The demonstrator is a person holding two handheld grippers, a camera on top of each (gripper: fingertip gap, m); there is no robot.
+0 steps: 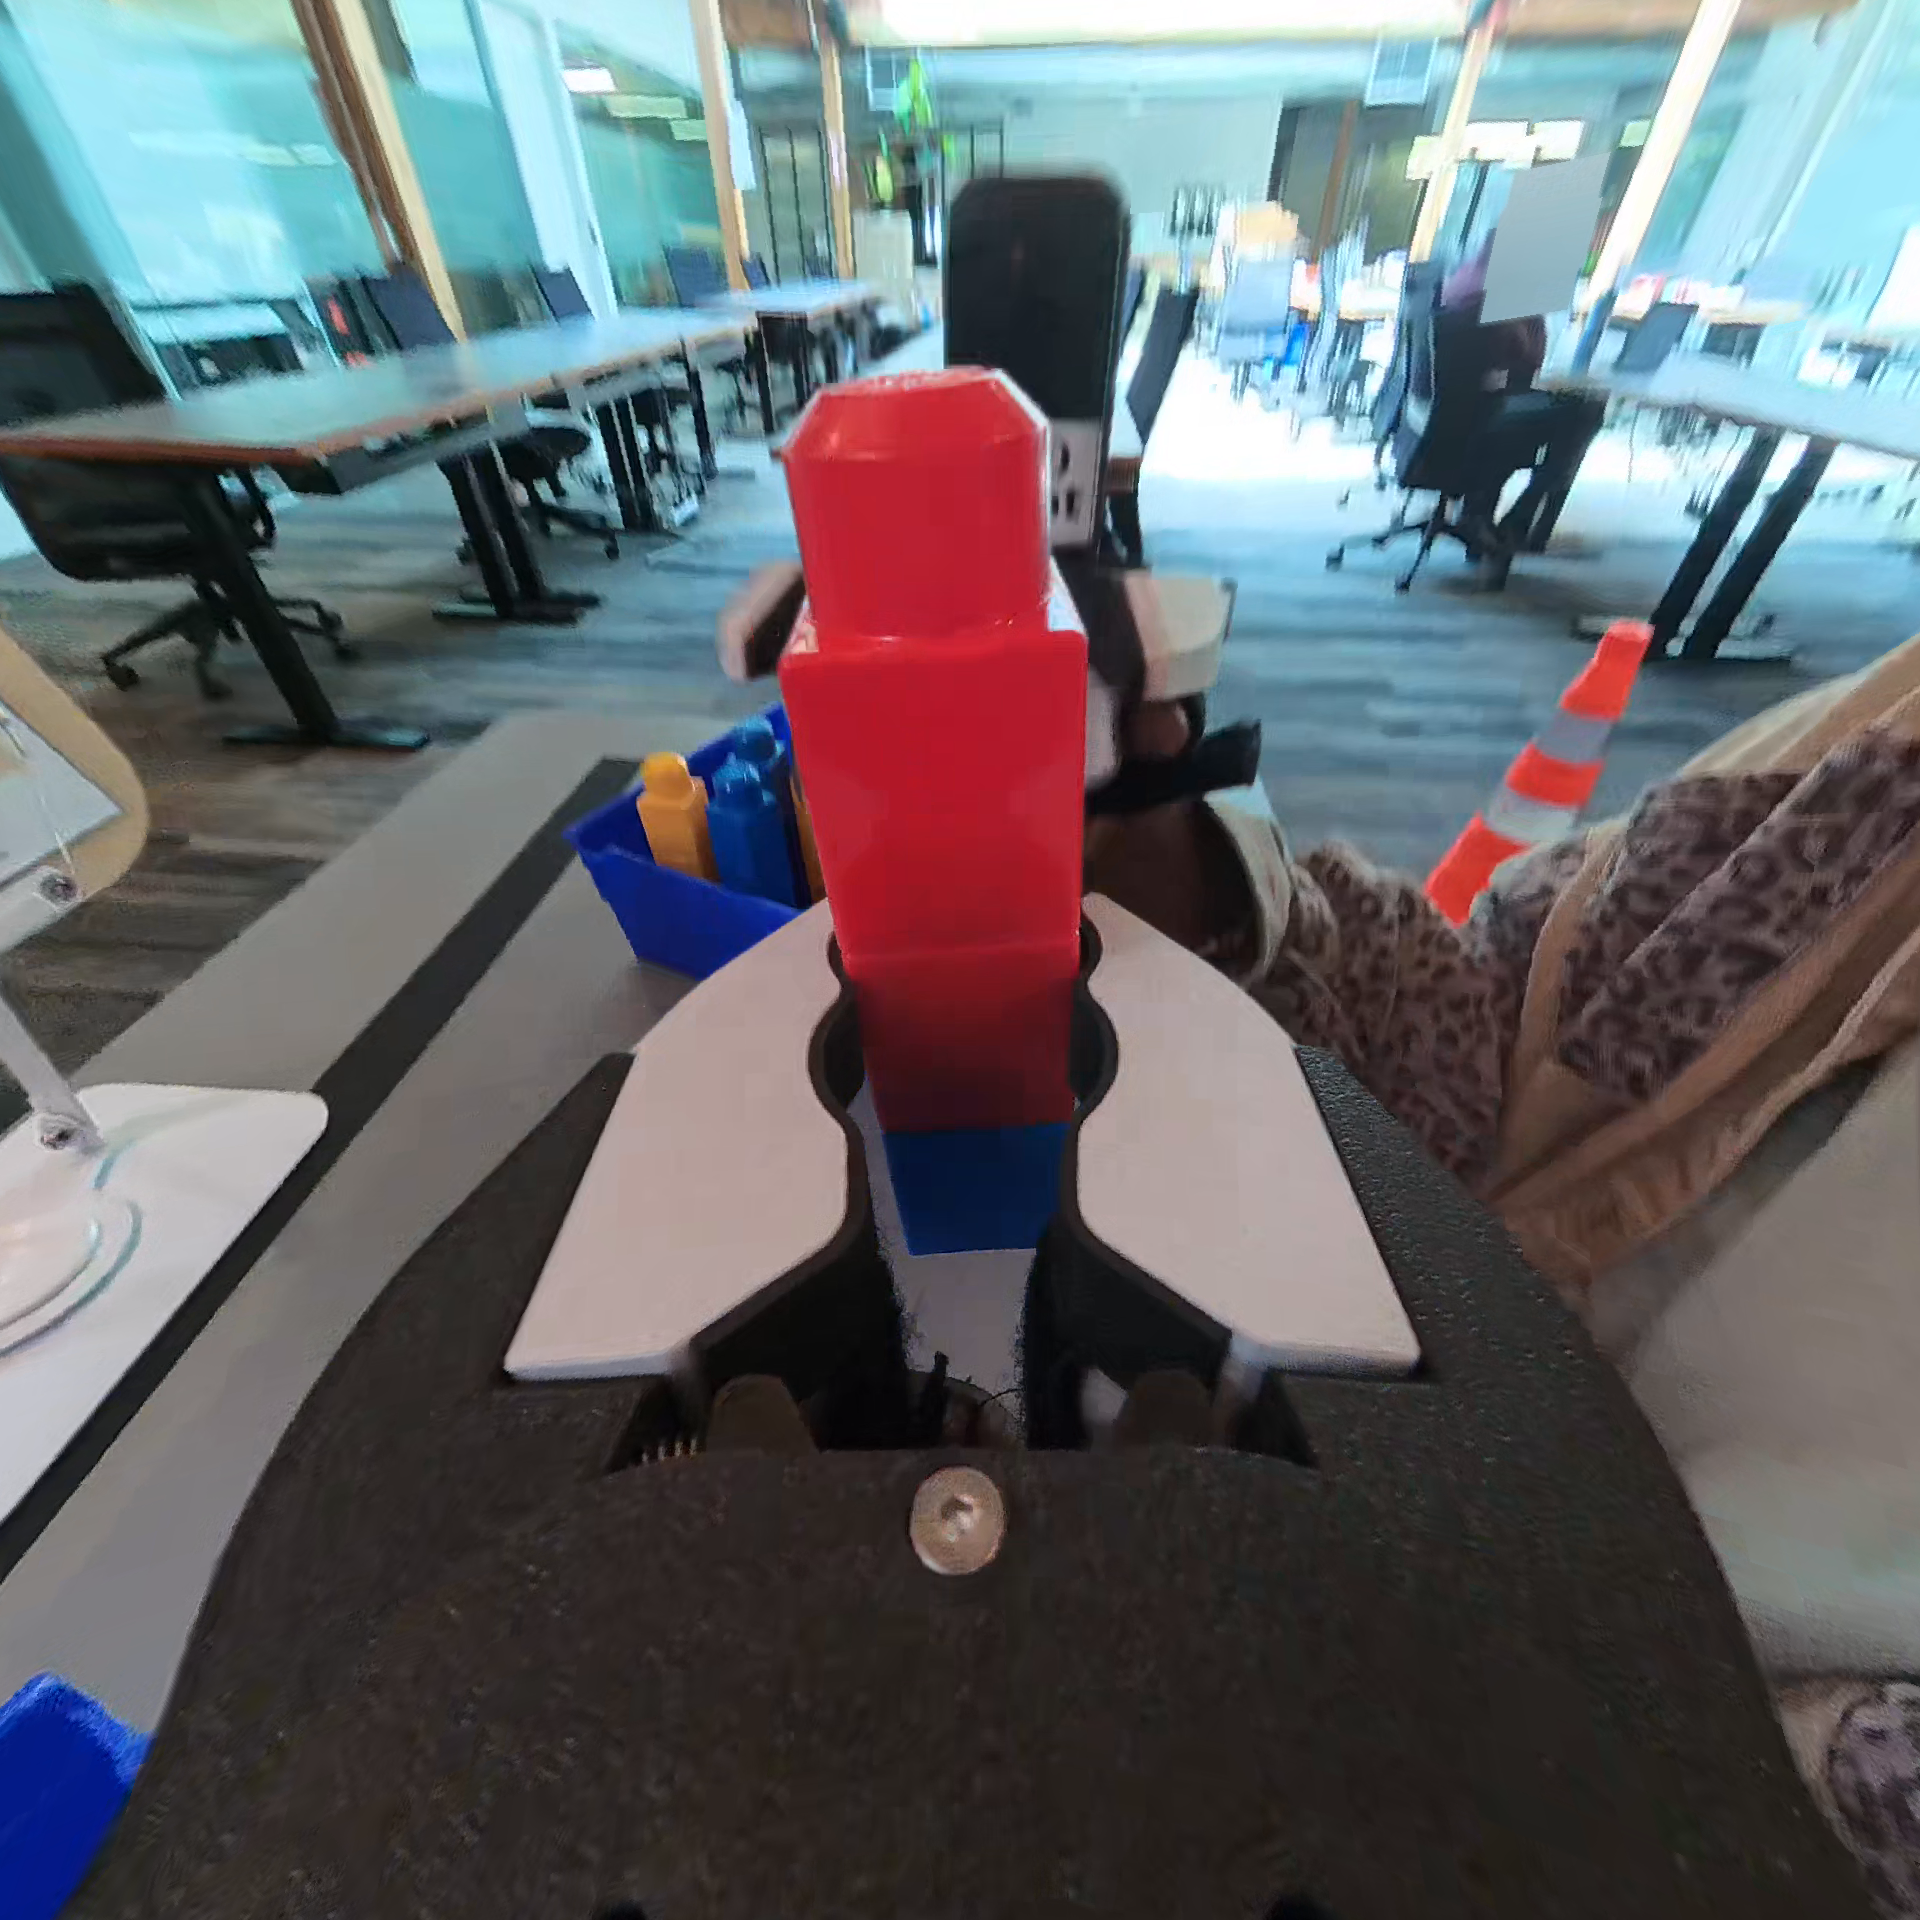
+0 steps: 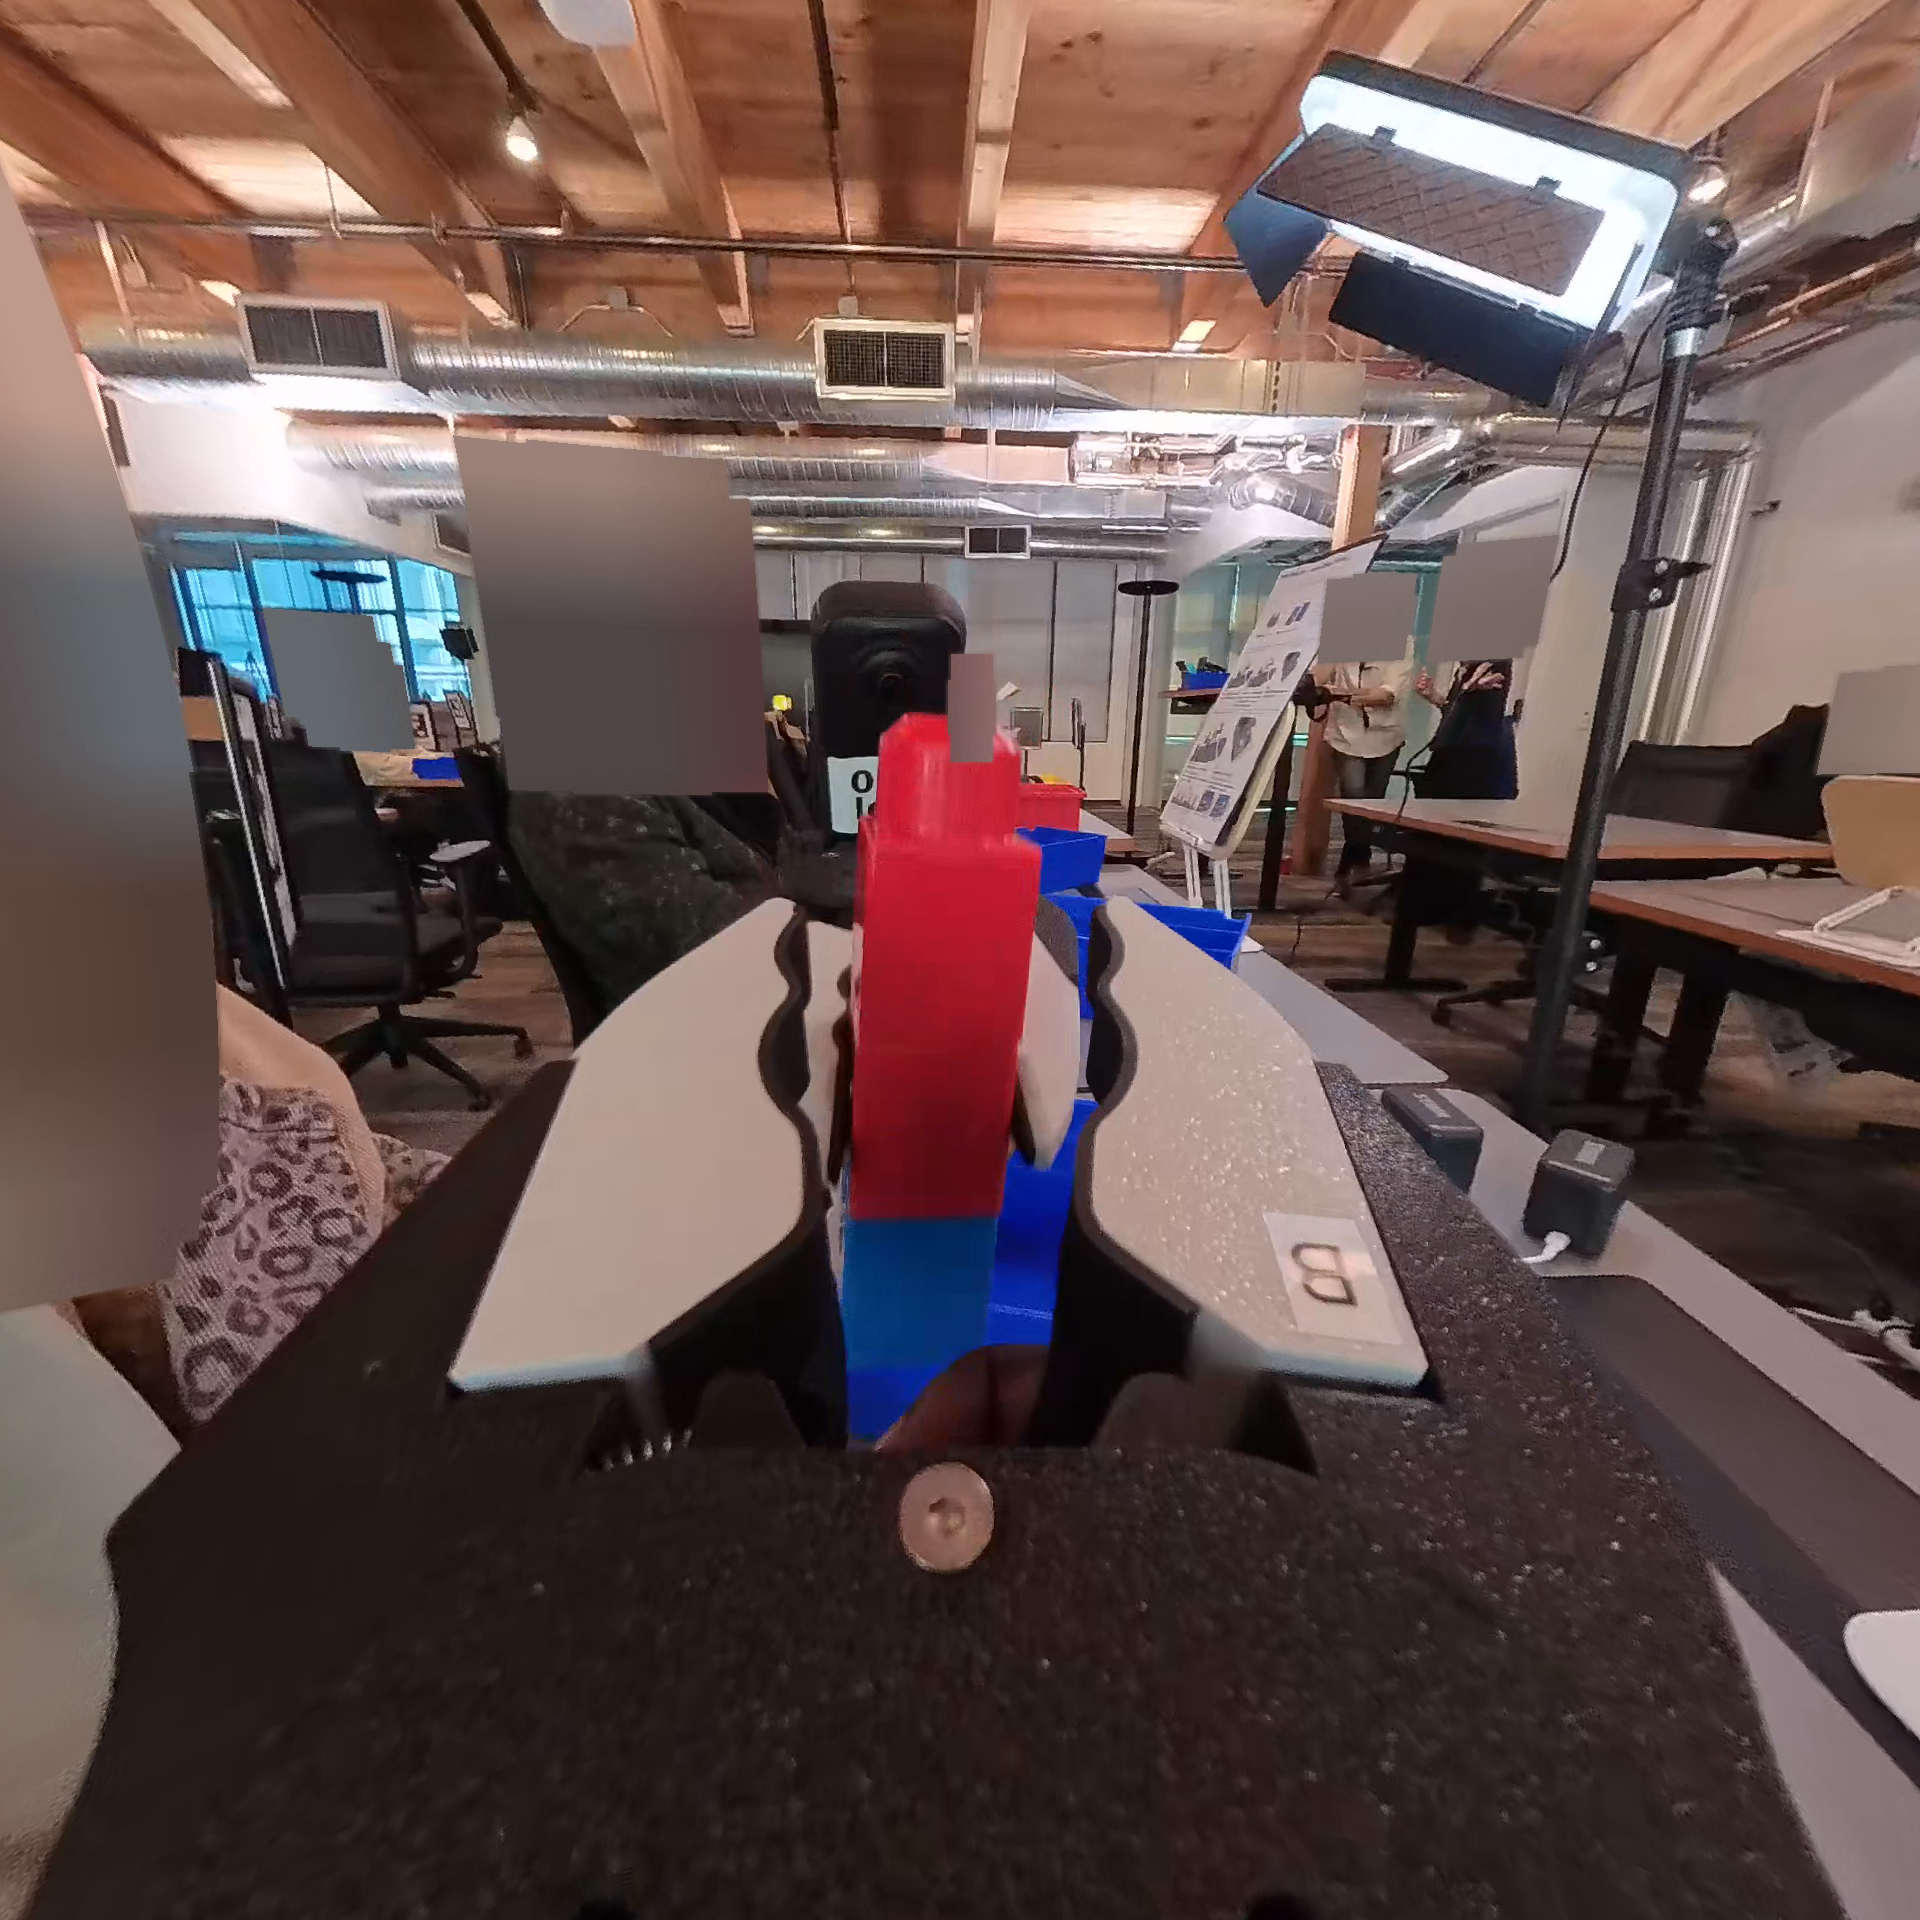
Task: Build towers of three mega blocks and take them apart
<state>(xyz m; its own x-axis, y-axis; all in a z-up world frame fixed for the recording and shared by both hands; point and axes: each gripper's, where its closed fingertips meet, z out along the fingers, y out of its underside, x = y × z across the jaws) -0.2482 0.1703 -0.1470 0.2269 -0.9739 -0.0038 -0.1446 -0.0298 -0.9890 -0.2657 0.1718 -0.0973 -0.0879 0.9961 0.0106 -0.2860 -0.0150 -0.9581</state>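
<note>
At frame centre, the left gripper [image 1: 961,1049] is pinching the tower's lower red block [image 1: 966,1029]; the right gripper [image 2: 940,1039] is standing spread around the tower [image 2: 935,1039], its fingers clear.

Orange traffic cone [image 1: 1548,774], studio light panel [image 2: 1455,218]

The stack holds three blocks: two red blocks [image 1: 935,800] on one blue block [image 1: 971,1190]; two grippers [image 1: 961,997] face each other across it; far left, one blue bin [image 1: 675,904] holds one yellow block [image 1: 675,816] and at least two blue ones; far right, one orange cone [image 1: 1538,779].
</note>
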